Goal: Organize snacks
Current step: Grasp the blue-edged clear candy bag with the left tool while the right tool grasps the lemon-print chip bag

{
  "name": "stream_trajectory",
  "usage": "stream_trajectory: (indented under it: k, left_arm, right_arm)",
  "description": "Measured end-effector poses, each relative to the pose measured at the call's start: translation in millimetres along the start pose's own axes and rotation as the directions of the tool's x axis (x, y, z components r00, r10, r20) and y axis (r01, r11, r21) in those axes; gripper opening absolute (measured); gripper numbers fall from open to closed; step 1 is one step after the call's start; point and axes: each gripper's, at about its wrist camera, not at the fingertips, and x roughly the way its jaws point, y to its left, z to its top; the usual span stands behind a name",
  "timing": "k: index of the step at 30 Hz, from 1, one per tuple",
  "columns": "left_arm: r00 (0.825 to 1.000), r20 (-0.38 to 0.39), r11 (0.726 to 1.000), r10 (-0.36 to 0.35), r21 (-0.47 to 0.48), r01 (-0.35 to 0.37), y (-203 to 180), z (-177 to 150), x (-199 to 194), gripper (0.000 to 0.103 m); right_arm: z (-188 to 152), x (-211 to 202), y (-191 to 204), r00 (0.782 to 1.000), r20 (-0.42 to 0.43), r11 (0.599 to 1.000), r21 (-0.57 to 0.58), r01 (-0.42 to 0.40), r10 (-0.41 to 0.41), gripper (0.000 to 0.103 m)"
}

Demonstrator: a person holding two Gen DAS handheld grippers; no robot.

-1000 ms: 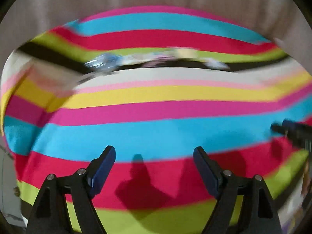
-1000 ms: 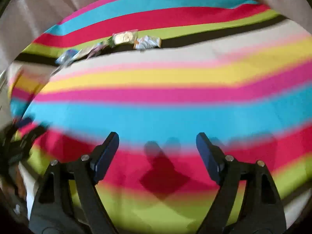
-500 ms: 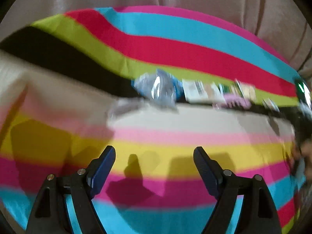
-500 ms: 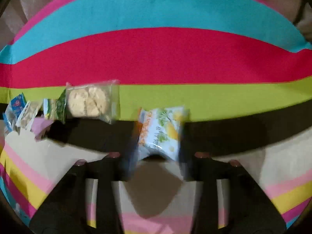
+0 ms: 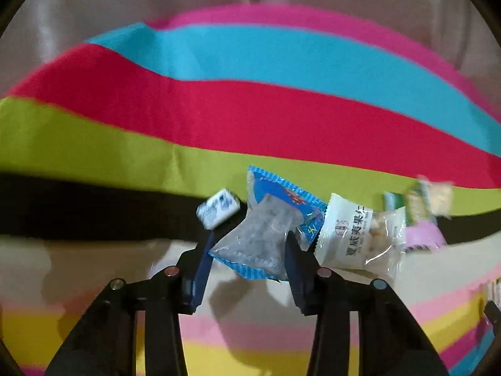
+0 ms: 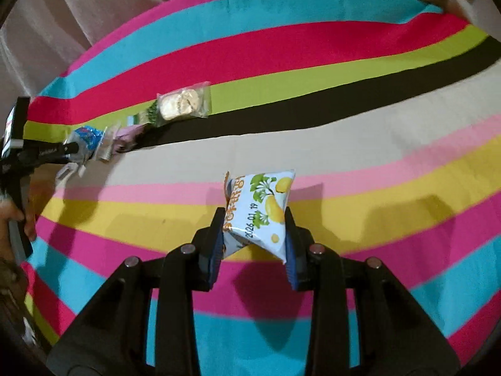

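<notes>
My left gripper (image 5: 249, 238) is shut on a blue-edged clear snack packet (image 5: 266, 232), squeezed between its fingers. A small white-and-blue candy (image 5: 218, 208) lies just left of it, and a white nut packet (image 5: 360, 238) just right. My right gripper (image 6: 255, 216) is shut on a white packet with yellow lemons (image 6: 260, 210) and holds it above the striped cloth. In the right wrist view the left gripper (image 6: 73, 148) shows at the far left among the row of snacks, and a clear biscuit packet (image 6: 184, 105) lies at the row's right end.
A striped cloth (image 6: 344, 72) covers the table. More small packets, green (image 5: 416, 202) and pink (image 5: 422, 235), continue the row to the right in the left wrist view. A beige curtain (image 6: 109, 3) hangs behind the table. A person's hand (image 6: 15, 216) is at the left edge.
Both grippers moved forward to the snack row and closed. The left one took the blue-edged packet. The right one took the lemon packet and drew it back toward the near stripes.
</notes>
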Motion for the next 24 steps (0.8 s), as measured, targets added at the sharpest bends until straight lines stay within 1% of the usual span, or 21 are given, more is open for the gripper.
stream_trajectory:
  k: [1, 2, 5, 6, 7, 8, 10, 12, 14, 17, 19, 21, 22, 23, 24]
  left_arm:
    - [0.999, 0.024, 0.999, -0.036, -0.027, 0.037, 3.8, -11.6, -20.2, 0.037]
    - [0.998, 0.041, 0.998, -0.05, -0.039, 0.052, 5.6, -20.9, -36.2, 0.035]
    - [0.991, 0.109, 0.997, -0.074, -0.016, 0.076, 5.8, -59.8, -95.7, 0.034]
    - [0.991, 0.114, 0.997, -0.074, -0.018, 0.076, 3.8, -65.9, -101.8, 0.034]
    - [0.989, 0.128, 0.997, -0.072, -0.03, 0.076, 5.5, -80.6, -118.2, 0.034]
    - [0.987, 0.14, 0.996, -0.08, -0.034, 0.086, 1.3, -88.3, -124.1, 0.034]
    - [0.986, 0.136, 0.995, -0.095, -0.014, 0.098, -4.6, -115.5, -146.2, 0.034]
    - [0.987, 0.132, 0.996, -0.093, 0.02, 0.092, -14.4, -135.5, -162.3, 0.034]
    - [0.986, 0.132, 0.994, -0.102, 0.063, 0.094, -24.8, -155.9, -187.3, 0.034]
    - [0.978, 0.177, 0.989, -0.114, 0.11, 0.095, -46.0, -165.9, -220.0, 0.034]
    - [0.966, 0.232, 0.986, -0.115, 0.142, 0.084, -57.0, -164.8, -246.8, 0.032]
    - [0.952, 0.281, 0.985, -0.117, 0.155, 0.075, -65.1, -162.1, -269.3, 0.031]
    - [0.943, 0.308, 0.984, -0.124, 0.159, 0.077, -68.5, -162.5, -284.6, 0.028]
    - [0.935, 0.328, 0.983, -0.134, 0.16, 0.085, -69.5, -162.5, -295.4, 0.017]
    - [0.929, 0.344, 0.983, -0.139, 0.164, 0.087, -71.8, -163.2, -307.5, 0.012]
  right_arm:
    - [2.6, -3.9, 3.7, 1.0, 0.01, 1.0, 0.002, -0.006, 0.006, 0.037]
    - [1.7, -9.3, 2.5, 1.0, 0.022, 1.0, 0.002, -0.016, 0.016, 0.038]
    - [-4.9, -32.6, 12.3, 0.998, 0.044, 0.999, 0.008, -0.052, 0.052, 0.038]
    - [-10.0, -37.5, 16.2, 0.997, 0.044, 0.998, 0.008, -0.063, 0.062, 0.038]
    - [-17.0, -43.9, 19.5, 0.997, 0.041, 0.998, 0.007, -0.066, 0.066, 0.038]
    - [-22.8, -50.4, 20.8, 0.997, 0.039, 0.997, 0.008, -0.07, 0.07, 0.038]
    - [-40.7, -68.0, 23.0, 0.995, 0.028, 0.996, 0.019, -0.092, 0.091, 0.038]
    - [-60.0, -85.2, 30.0, 0.994, 0.019, 0.994, 0.017, -0.109, 0.109, 0.038]
    - [-78.3, -106.3, 38.7, 0.991, 0.026, 0.992, 0.005, -0.128, 0.128, 0.038]
    - [-94.8, -139.2, 43.9, 0.989, 0.055, 0.991, -0.012, -0.134, 0.135, 0.038]
    - [-100.5, -166.8, 48.5, 0.985, 0.097, 0.99, -0.023, -0.14, 0.141, 0.038]
    - [-102.5, -200.0, 56.4, 0.977, 0.167, 0.99, -0.047, -0.13, 0.136, 0.038]
    - [-102.6, -213.1, 60.0, 0.971, 0.2, 0.991, -0.06, -0.124, 0.133, 0.038]
    - [-103.8, -230.8, 63.4, 0.961, 0.244, 0.99, -0.076, -0.115, 0.13, 0.038]
    - [-105.0, -251.0, 67.4, 0.948, 0.293, 0.99, -0.094, -0.104, 0.128, 0.038]
